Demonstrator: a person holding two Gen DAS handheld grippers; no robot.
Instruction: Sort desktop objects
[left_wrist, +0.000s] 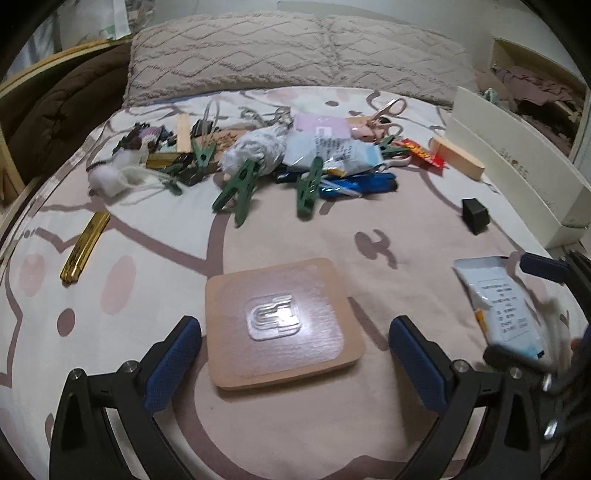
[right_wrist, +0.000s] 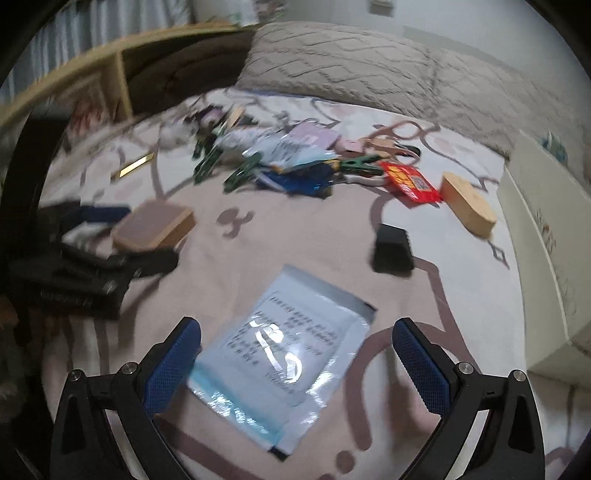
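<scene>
Two objects sit apart from the heap (left_wrist: 280, 155) on the patterned bedspread (left_wrist: 295, 229). Your left gripper (left_wrist: 295, 354) brackets the square tan wooden coaster (left_wrist: 280, 325), jaws released, nothing held. Your right gripper (right_wrist: 295, 362) is likewise spread around the pale blue foil sachet (right_wrist: 284, 354). You seem mid-sort: next, choose one item and close squarely on it.

Bare blanket (left_wrist: 280, 229) lies open between the wooden square (left_wrist: 282, 325) and the clutter pile (left_wrist: 280, 158), with the white box (left_wrist: 517, 162) walling the right.
</scene>
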